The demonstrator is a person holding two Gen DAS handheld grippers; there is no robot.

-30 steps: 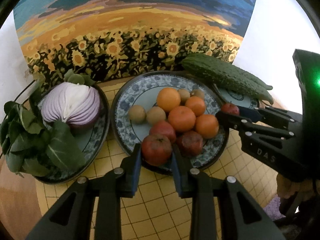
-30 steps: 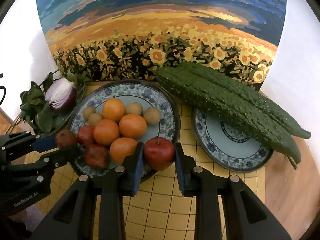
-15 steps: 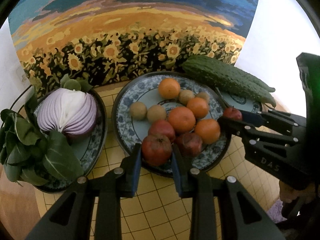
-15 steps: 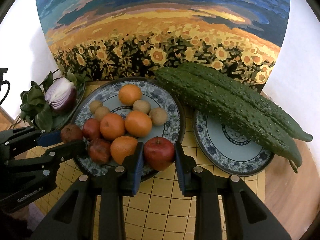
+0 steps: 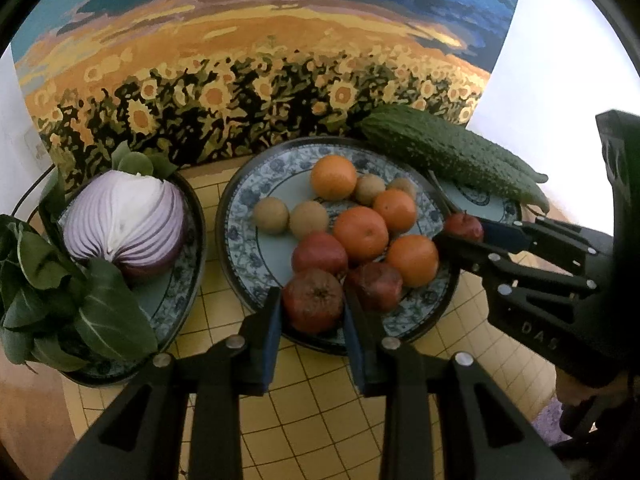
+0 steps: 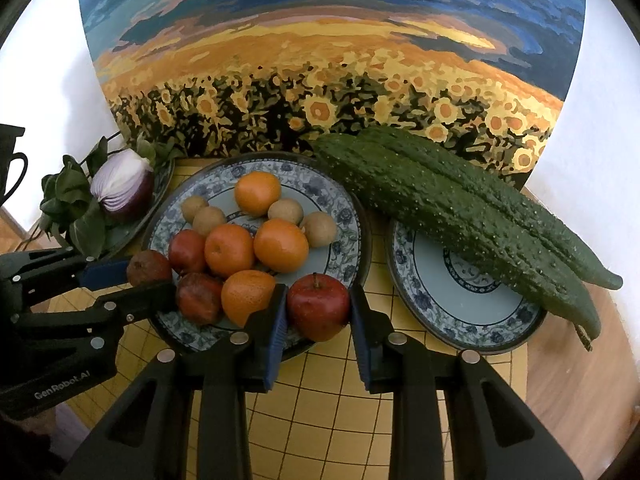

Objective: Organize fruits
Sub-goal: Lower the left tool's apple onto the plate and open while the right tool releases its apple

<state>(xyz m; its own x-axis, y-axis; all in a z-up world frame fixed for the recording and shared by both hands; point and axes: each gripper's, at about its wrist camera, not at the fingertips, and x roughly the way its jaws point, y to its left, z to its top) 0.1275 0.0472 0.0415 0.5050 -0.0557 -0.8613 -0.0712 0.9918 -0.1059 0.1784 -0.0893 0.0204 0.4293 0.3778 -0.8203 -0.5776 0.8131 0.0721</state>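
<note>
I am gripping a wrinkled dark red fruit (image 5: 313, 300) in my left tool (image 5: 312, 312), its pads clamped on both sides, at the near rim of the blue-patterned fruit plate (image 5: 240, 236). My right tool (image 6: 318, 312) is clasping a shiny red apple (image 6: 318, 306) at that same plate's near edge (stem up). Oranges (image 6: 281, 245) and small brown fruits (image 6: 319, 229) are sitting behind. Two bitter gourds (image 6: 460, 208) are lying across the right-hand plate (image 6: 424, 300); the halved red onion (image 5: 124, 222) is resting on the left one.

Blue floral plate (image 6: 344, 216); 4 orange oranges (image 6: 281, 245); green gourds (image 6: 460, 204); yellow grid mat (image 6: 328, 412).
</note>
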